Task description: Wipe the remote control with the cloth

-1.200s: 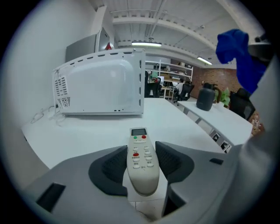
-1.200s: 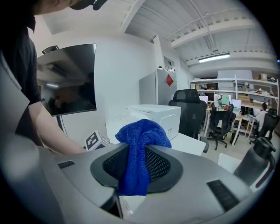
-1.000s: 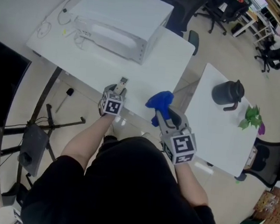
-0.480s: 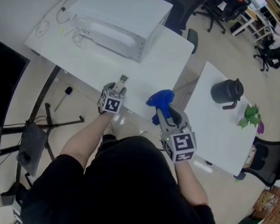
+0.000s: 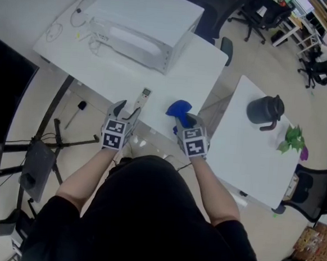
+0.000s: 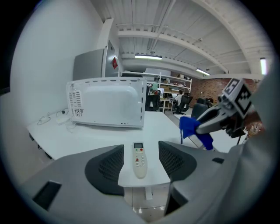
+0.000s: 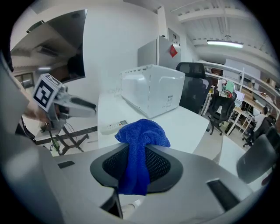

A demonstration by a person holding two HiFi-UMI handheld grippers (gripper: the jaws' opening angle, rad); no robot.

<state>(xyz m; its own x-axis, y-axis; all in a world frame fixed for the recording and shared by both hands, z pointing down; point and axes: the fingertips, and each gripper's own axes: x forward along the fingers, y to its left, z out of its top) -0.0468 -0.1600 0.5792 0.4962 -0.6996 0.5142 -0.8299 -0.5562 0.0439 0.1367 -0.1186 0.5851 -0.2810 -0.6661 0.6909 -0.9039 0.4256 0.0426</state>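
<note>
The white remote control [image 5: 143,97] [image 6: 139,159] lies flat near the front edge of the white table [image 5: 185,72]. My left gripper [image 5: 128,109] [image 6: 140,165] hangs just short of it. Its jaws have just been opening and stand wide; the remote shows in the gap between them, untouched by the pads. A bunched blue cloth [image 5: 179,108] [image 7: 141,142] is pinched in my right gripper [image 5: 184,122] [image 7: 136,164], to the right of the remote and a little above the table. The right gripper view also shows the remote [image 7: 113,127] and the left gripper [image 7: 83,107].
A white microwave [image 5: 143,24] with cables [image 5: 76,22] beside it fills the table's far side. To the right stands a second white table [image 5: 246,156] with a black jug [image 5: 265,110] and a small plant [image 5: 292,137]. A stand [image 5: 61,141] is on the floor at left.
The left gripper has opened, let go of the remote and drawn back toward me; the remote stays on the table. The right gripper with the cloth has sunk and moved left toward the remote.
</note>
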